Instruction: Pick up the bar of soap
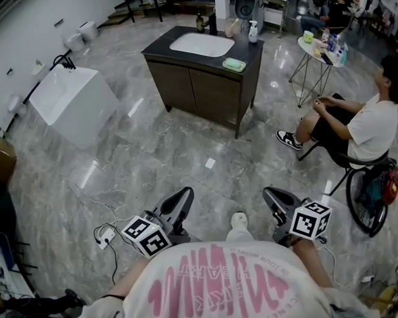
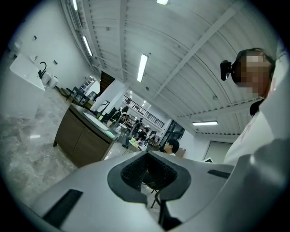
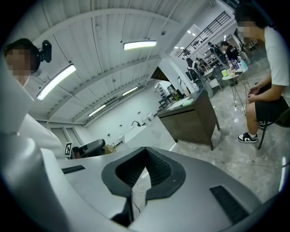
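Note:
The bar of soap is a pale green block lying on the front right corner of a dark vanity cabinet, beside its white sink. It also shows small and far off in the left gripper view, soap. Both grippers are held low by the person's waist, well short of the cabinet. My left gripper has its jaws together with nothing in them. My right gripper is also shut and empty.
A white basin unit stands at the left wall. A seated person and a round side table with bottles are at the right. A power strip with cables lies on the grey marble floor. Bottles stand on the counter.

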Demonstrator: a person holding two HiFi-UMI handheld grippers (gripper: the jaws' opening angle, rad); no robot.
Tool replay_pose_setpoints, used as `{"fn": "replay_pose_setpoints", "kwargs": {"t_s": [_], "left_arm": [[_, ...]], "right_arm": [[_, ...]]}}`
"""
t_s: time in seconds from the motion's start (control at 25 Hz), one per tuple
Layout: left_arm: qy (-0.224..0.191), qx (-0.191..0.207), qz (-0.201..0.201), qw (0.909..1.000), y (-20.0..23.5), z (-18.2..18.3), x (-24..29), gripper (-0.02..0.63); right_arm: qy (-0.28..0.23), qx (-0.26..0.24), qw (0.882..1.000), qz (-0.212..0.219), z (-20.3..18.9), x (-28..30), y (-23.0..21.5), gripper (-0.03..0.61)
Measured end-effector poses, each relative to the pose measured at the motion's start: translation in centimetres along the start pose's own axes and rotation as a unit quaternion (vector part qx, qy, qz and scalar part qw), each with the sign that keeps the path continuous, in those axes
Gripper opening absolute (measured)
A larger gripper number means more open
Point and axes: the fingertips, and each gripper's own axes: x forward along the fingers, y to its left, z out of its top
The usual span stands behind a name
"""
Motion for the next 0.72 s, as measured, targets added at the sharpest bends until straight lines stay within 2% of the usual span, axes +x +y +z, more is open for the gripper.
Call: {"fn": "replay_pose_setpoints", "kwargs": {"t_s": [0.2,0.48,0.72], "left_arm": [[-0.006,0.002,0.007,1.0,0.6,1.3,4.1,0.009],[-0.006,0.001,0.017,0.9998,1.7,2.0,9.2,0.009],[-0.008,-0.004,0.029,0.9995,3.1,2.3,12.3,0.009]], "right_arm": [[0.029,0.003,0.999,0.022,1.6,2.7,-3.0,0.011],[0.055,-0.05,0.997,0.037,6.3,5.8,-5.8,0.011],[0.059,-0.043,0.997,0.039,8.6,6.7,-9.2,0.011]]}}
